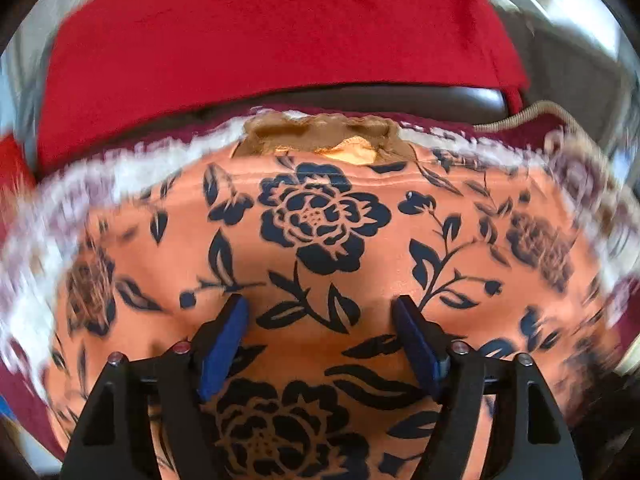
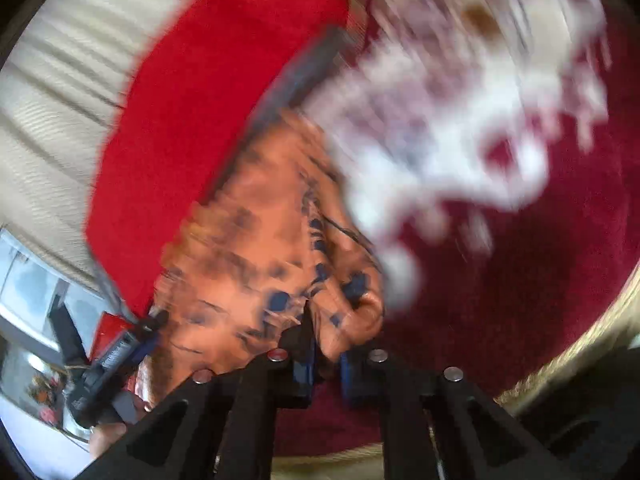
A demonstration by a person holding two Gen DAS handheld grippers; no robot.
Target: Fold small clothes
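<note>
A small orange garment (image 1: 320,240) printed with dark blue flowers lies spread on a maroon and white patterned cloth (image 1: 120,176). Its tan neckline (image 1: 320,136) points away from me. My left gripper (image 1: 320,304) hovers just over the middle of the garment, open, with only flat fabric below its blue pads (image 1: 224,340). In the blurred right wrist view the same garment (image 2: 256,240) is bunched up, and my right gripper (image 2: 326,354) is shut on a fold at its near edge. The left gripper (image 2: 120,356) also shows there at the lower left.
A bright red cloth (image 1: 260,28) covers the surface behind the garment, with a dark strip (image 1: 360,96) between them. The maroon cloth (image 2: 520,280) spreads to the right, edged with beige cord (image 1: 532,114). Ribbed beige fabric (image 2: 60,80) fills the far left.
</note>
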